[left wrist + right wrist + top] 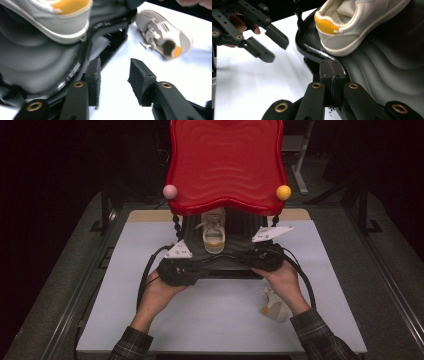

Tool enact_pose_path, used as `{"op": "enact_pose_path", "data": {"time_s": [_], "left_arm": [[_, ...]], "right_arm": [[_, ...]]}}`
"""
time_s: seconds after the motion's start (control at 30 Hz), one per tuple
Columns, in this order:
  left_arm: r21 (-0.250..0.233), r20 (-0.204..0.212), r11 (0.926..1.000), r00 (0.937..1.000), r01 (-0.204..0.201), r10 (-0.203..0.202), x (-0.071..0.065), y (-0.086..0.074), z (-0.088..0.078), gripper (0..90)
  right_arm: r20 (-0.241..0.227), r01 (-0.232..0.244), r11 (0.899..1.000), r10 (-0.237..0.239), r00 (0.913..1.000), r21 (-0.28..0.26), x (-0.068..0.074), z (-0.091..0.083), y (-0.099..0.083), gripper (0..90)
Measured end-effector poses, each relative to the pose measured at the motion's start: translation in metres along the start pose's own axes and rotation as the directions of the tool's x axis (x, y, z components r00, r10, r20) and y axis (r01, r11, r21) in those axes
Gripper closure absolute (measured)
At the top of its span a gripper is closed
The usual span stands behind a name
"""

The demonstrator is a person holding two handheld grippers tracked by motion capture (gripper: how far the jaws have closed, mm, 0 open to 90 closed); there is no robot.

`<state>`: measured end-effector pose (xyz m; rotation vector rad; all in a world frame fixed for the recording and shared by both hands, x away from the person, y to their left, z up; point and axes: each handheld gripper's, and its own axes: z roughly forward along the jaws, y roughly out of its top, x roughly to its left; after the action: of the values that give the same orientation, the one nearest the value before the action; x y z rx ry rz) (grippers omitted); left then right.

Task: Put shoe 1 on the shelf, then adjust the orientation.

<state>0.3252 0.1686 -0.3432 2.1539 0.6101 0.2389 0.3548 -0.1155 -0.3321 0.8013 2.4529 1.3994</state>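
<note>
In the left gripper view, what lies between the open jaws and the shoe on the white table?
Only bare white table lies between the left gripper and the loose shoe; the left gripper view shows this stretch plainly.

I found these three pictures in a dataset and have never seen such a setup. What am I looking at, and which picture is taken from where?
A person at a white table holds a black two-jaw gripper in each hand. The wide picture looks down from above: left gripper, right gripper. The other two come from cameras riding on each gripper. A rack has a red upper shelf and a black lower shelf with one shoe on the shelf. A second shoe lies on the table. The left gripper's jaws stand open; the right's are closed together, holding nothing visible.
</note>
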Motion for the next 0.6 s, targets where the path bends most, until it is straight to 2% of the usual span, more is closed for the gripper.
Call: {"op": "enact_pose_path", "data": {"time_s": [0.17, 0.23, 0.33, 0.6], "left_arm": [[0.031, 0.023, 0.9994, 0.9996, -0.016, 0.015, -0.010, -0.012, -0.009, 49.3], [0.035, 0.016, 0.9992, 0.9997, -0.018, 0.017, -0.013, -0.018, -0.013, 45.4], [0.038, 0.002, 0.9993, 1.0000, -0.005, 0.005, -0.014, -0.028, -0.019, 39.3], [0.073, -0.051, 0.9962, 0.9978, 0.047, -0.044, -0.009, -0.073, -0.033, 22.1]], "right_arm": [[-0.009, -0.019, 1.000, 0.019, 0.9998, 0.007, 0.000, -0.011, -0.010, 89.6], [-0.011, -0.018, 1.000, 0.018, 0.9998, -0.008, 0.000, -0.018, -0.014, 89.6], [-0.008, -0.022, 1.000, 0.022, 0.9997, -0.011, 0.000, -0.027, -0.019, 89.4], [0.009, -0.032, 0.999, 0.032, 0.9995, 0.001, -0.002, -0.048, -0.036, 89.4]]}}
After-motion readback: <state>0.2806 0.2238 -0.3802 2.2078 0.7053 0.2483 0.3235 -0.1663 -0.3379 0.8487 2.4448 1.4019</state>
